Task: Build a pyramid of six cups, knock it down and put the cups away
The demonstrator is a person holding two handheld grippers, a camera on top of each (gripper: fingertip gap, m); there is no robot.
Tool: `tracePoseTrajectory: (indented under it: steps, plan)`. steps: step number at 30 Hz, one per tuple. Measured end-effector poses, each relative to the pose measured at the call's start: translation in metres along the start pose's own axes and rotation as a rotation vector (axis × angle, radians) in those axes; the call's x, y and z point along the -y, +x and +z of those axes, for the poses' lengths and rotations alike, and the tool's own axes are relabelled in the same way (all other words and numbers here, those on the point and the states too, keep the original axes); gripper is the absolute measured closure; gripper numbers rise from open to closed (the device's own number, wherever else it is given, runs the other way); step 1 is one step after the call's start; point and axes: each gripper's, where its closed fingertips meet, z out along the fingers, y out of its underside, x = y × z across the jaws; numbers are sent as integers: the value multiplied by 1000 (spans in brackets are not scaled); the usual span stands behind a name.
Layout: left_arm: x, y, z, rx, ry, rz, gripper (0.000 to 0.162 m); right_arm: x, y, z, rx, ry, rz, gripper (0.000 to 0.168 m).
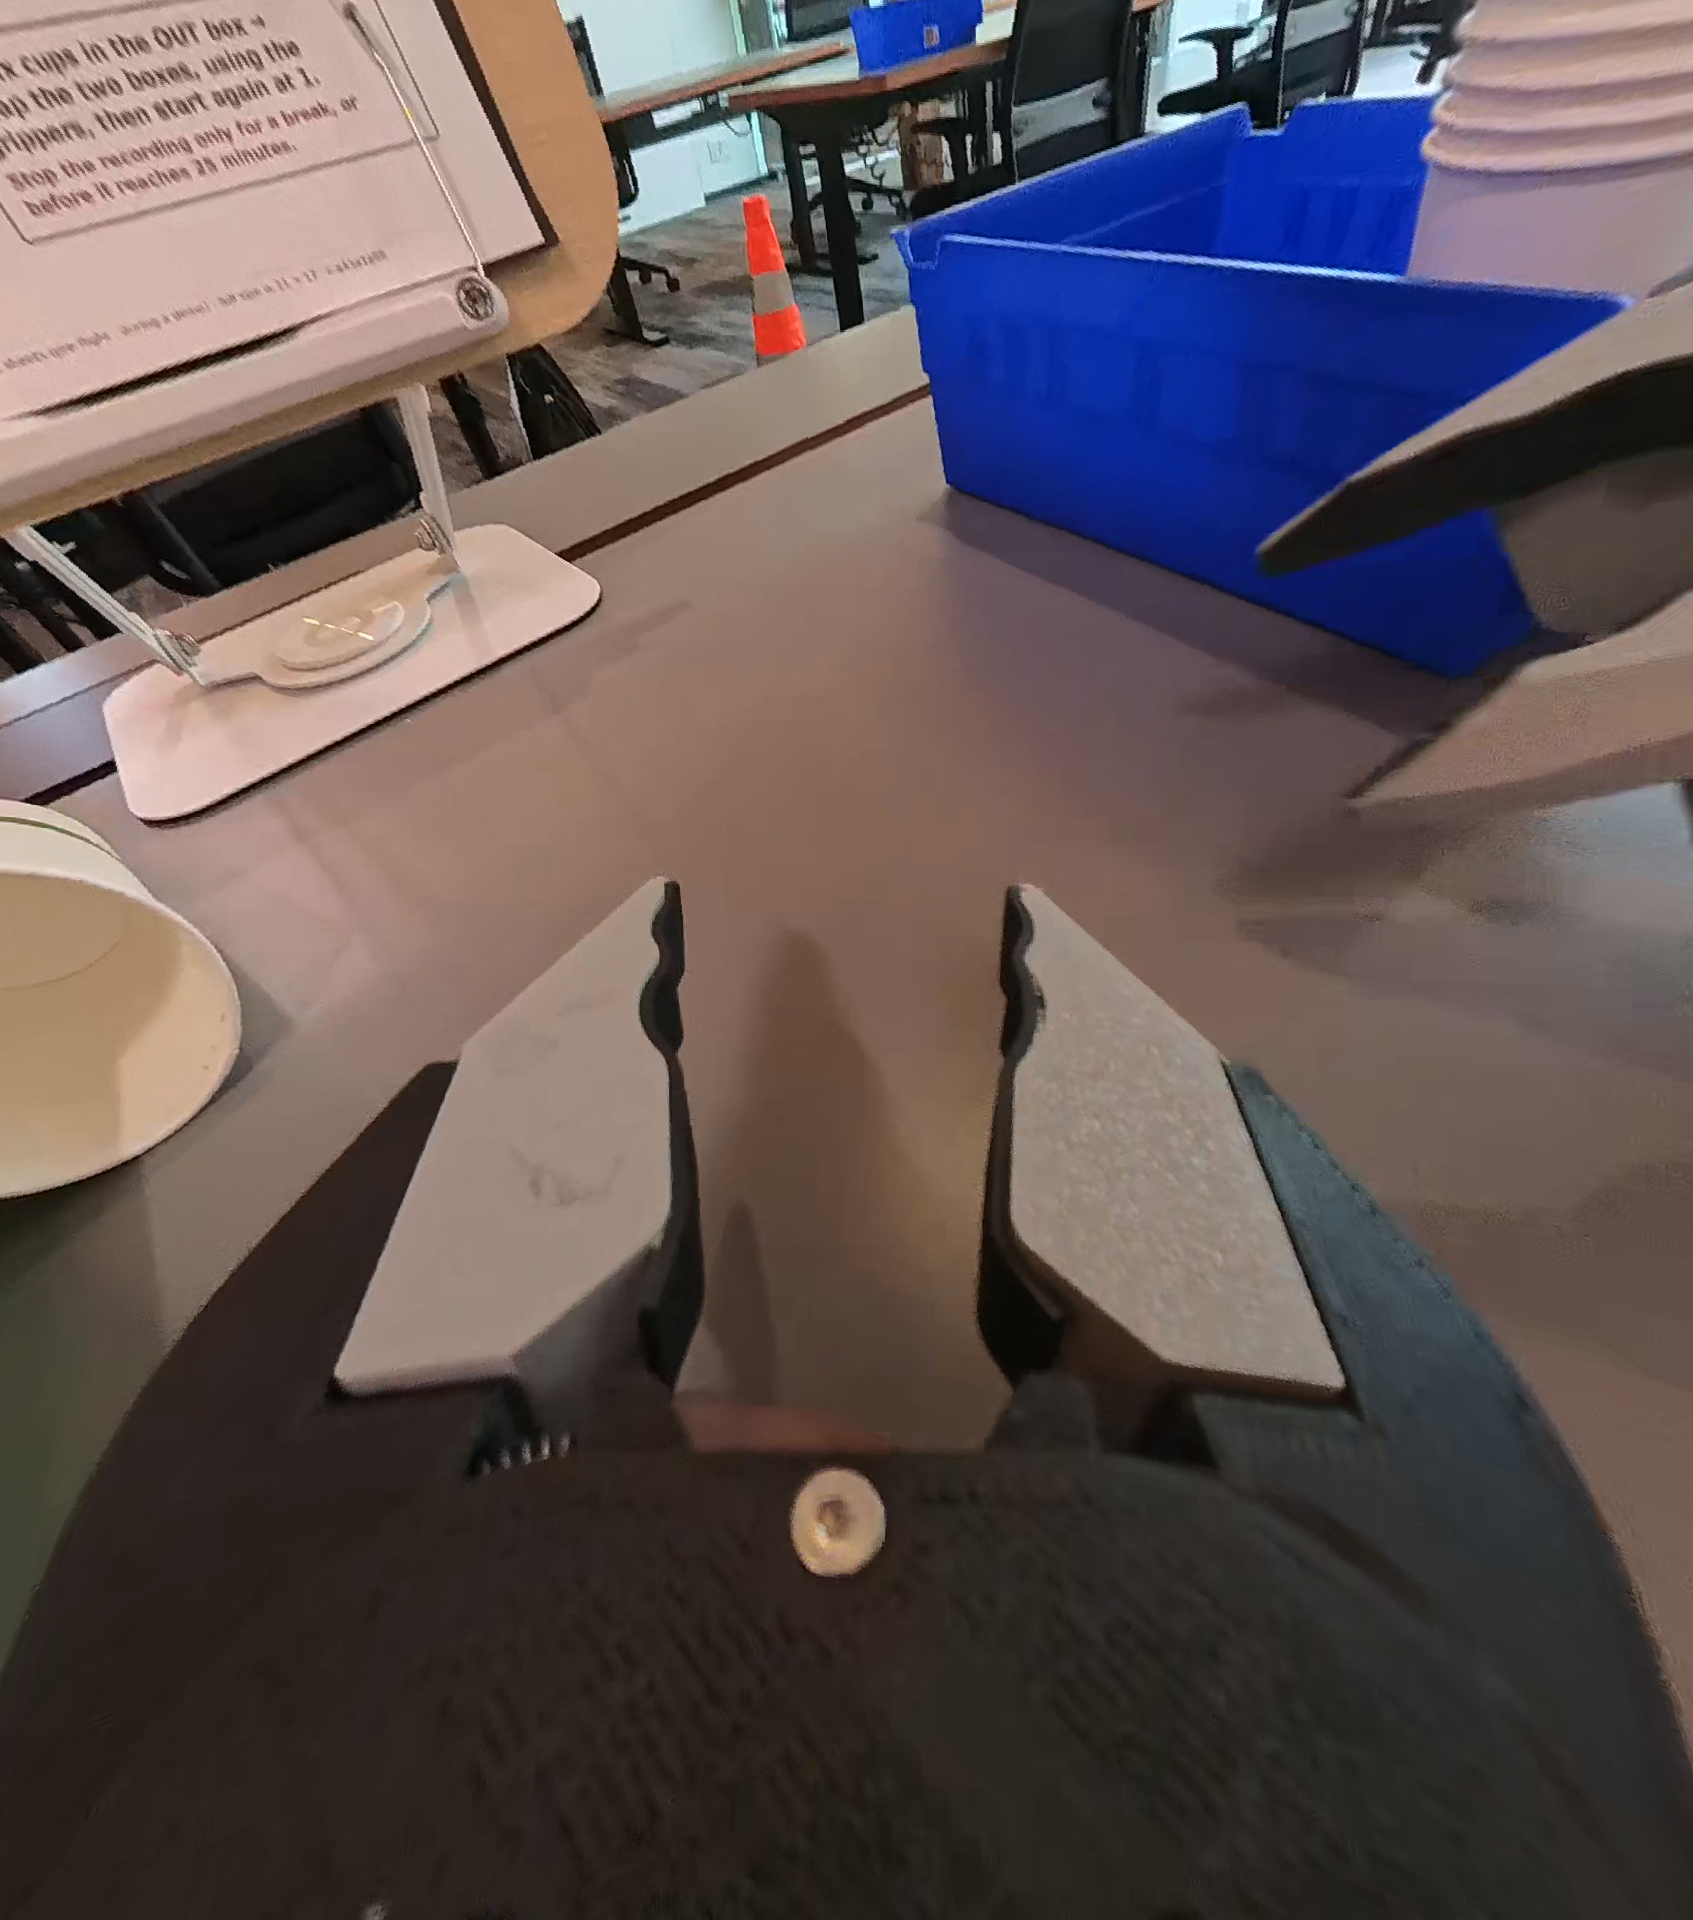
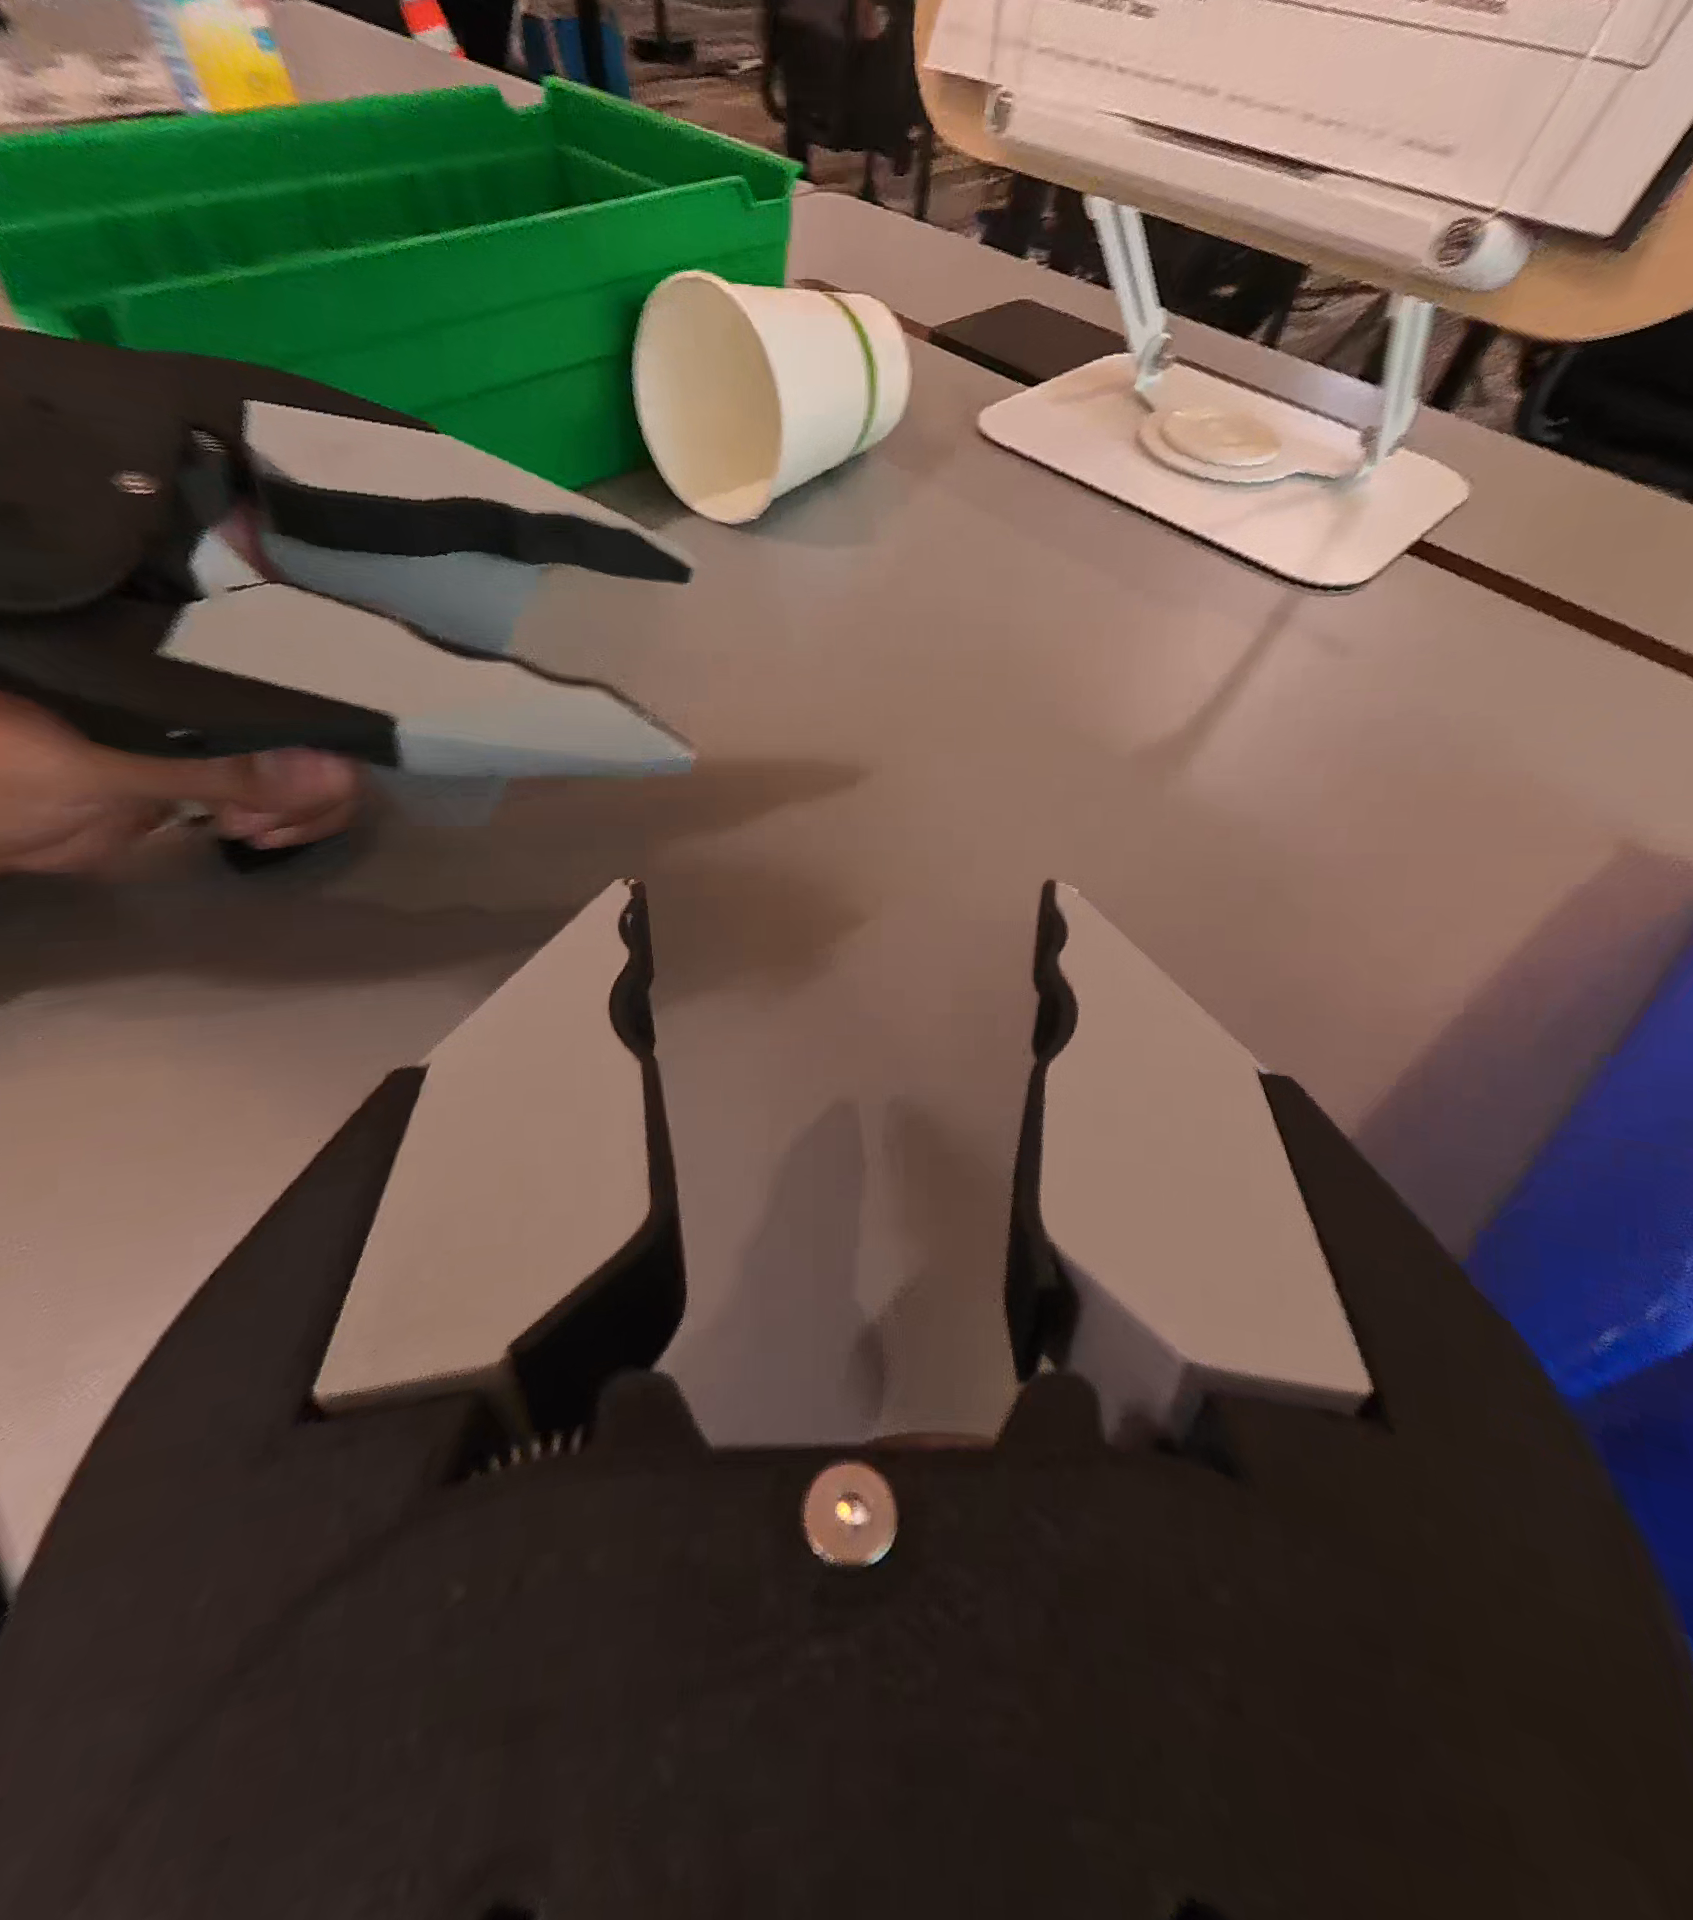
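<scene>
- The left gripper [image 1: 842,914] fills the lower centre of the left wrist view, its jaws apart with only bare table [image 1: 821,727] between them.
- The right gripper [image 2: 842,914] sits the same way at the lower centre of the right wrist view, jaws apart and holding nothing.
- In the right wrist view the left gripper also enters from the left edge, held by a hand [image 2: 94,790] low over the table; its fingers are blurred there.
- One white cup [image 2: 769,400] lies on its side in the upper centre of the right wrist view, mouth toward the camera, a thin green band near its base.
- That cup lies just beside the green bin [image 2: 385,239], which fills the upper left of that frame; it may touch the bin wall, though the view does not settle this.
- In the left wrist view the cup shows at the left edge, mouth turned to the right.
- A cup stack [image 1: 1600,135] stands in the upper right corner of the left wrist view, apparently inside the blue bin [image 1: 1185,416] in the upper right.
- The blue bin also shows as a blurred wall at the right edge of the right wrist view.
- A white stand [image 2: 1226,468] bearing a printed sheet [image 1: 146,156] sits at the table's far side, upper right in the right wrist view and upper left in the left wrist view.
- An orange cone [image 1: 774,281] stands on the floor at upper centre of the left wrist view.
</scene>
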Motion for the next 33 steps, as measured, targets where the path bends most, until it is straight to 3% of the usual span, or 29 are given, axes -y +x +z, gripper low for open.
tracePoseTrajectory:
  steps: [4,9,15,23,27,33]
  plan:
    - [-9,-4,7,27,-74,-13,108,-3,5,22,-1,6,3,102]
    - [-16,-4,12,12,-125,-34,94,-15,21,32,-15,-31,-6,102]
    - [-16,1,12,3,-120,0,95,-20,48,33,-126,-34,3,107]
    - [-20,8,16,2,-152,61,96,-18,51,34,-151,-28,-9,109]
    - [-17,5,13,-2,-133,26,89,-20,49,36,-162,-46,-45,107]
    - [-3,-59,-2,145,-169,91,81,-15,51,28,-214,3,-53,107]
